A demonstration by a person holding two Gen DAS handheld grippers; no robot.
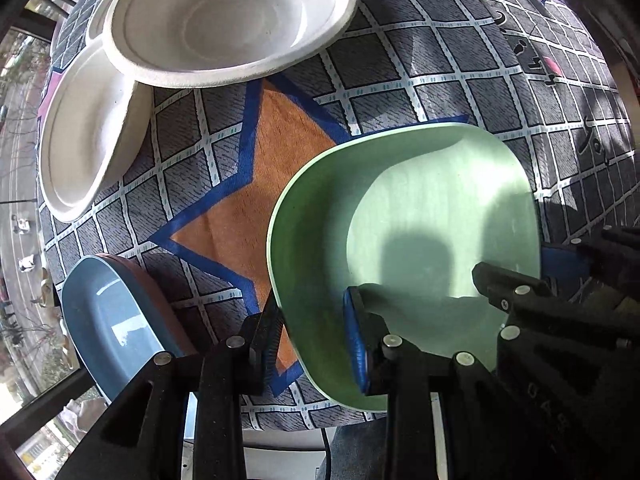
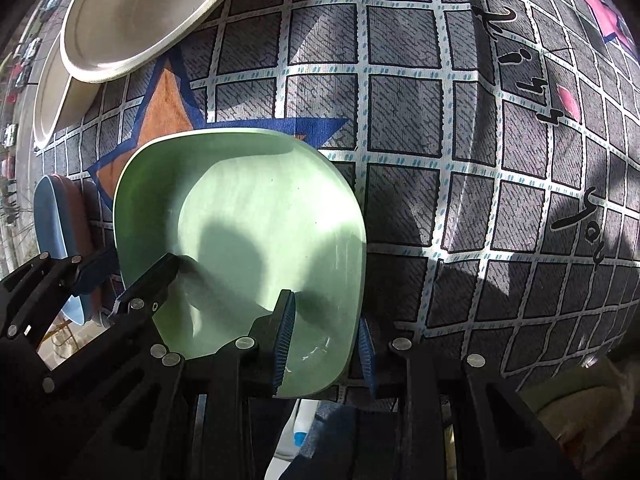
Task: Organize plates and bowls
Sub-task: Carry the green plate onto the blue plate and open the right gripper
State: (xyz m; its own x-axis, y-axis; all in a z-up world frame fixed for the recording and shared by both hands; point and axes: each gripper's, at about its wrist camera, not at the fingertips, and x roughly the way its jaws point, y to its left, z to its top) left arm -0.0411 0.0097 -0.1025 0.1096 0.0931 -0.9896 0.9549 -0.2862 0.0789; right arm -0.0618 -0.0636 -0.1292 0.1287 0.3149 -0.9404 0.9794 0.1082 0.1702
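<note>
On the checked cloth (image 1: 400, 80), near its front edge, a green plate (image 1: 420, 220) is held by both grippers at once. Its left rim is clamped by the left gripper (image 1: 316, 344) — one blue-padded finger (image 1: 356, 340) is seen inside the plate, the other outside, under the rim. In the right wrist view the same plate (image 2: 256, 208) is gripped at its right front rim by the right gripper (image 2: 326, 344), with one ribbed pad (image 2: 285, 340) pressed on the inner face and the other against the outside of the rim. Both pairs of jaws are thus closed down on the plate's wall, with only the rim between them. Each gripper's black linkage is also visible in the other's camera, reaching in over the plate from the opposite side, and dark shadows are cast across the plate's floor.

Behind the plate, an orange star (image 1: 256, 200) with a blue border is printed on the cloth and is partly covered by the plate. Farther back, two white dishes (image 1: 224, 20) are seen, one overlapping the other. At the left edge of the cloth, a blue dish (image 1: 108, 320) is nested in a brown one — well apart from the white pair and near the green plate's left side. Whether the green plate rests on the cloth or is lifted just clear of it cannot be told.
</note>
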